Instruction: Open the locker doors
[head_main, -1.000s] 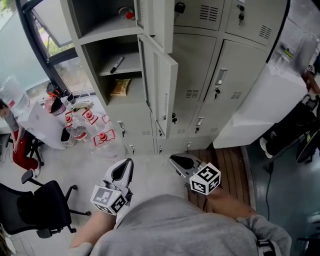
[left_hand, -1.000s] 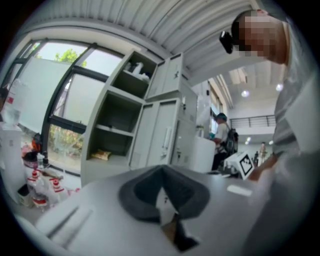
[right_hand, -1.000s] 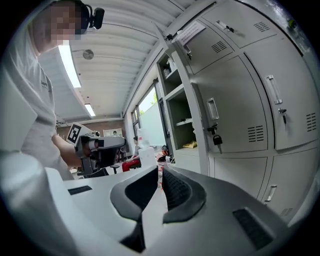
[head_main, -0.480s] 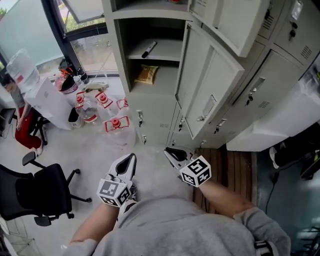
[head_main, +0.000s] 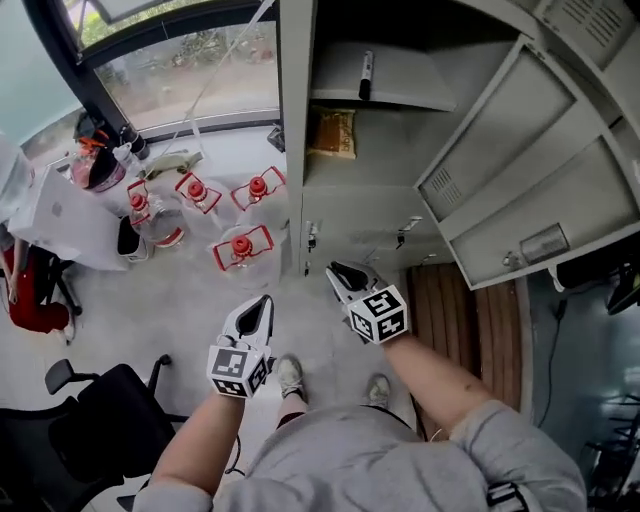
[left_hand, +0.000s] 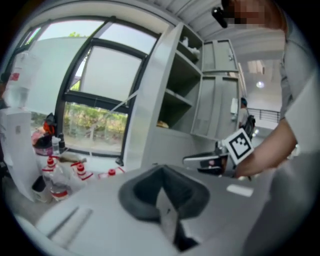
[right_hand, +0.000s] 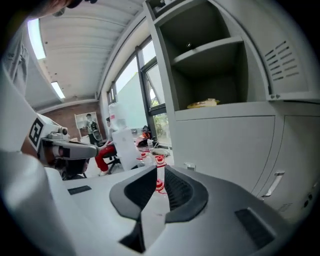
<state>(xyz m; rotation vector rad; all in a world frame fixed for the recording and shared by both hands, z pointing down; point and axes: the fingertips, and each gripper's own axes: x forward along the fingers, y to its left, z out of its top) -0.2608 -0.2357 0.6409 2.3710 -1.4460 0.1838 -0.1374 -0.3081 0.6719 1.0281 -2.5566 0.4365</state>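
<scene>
Left gripper (head_main: 263, 303), jaws closed on nothing, and right gripper (head_main: 338, 272), jaws a narrow slit apart and empty, hang low before the locker (head_main: 293, 150). Beyond, two locker doors (head_main: 540, 170) stand open at right; the shelves hold a snack packet (head_main: 332, 131) and a marker (head_main: 365, 75).

Head view: steeply down. Gripper views: low, near; all share open locker (head_main: 293, 150).

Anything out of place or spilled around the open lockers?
Nothing spilled or damaged. Minor oddities: a black marker lies loose on the shelf of the open locker, a yellowish packet sits in the compartment below, and red-capped water bottles crowd the floor beside it.
</scene>
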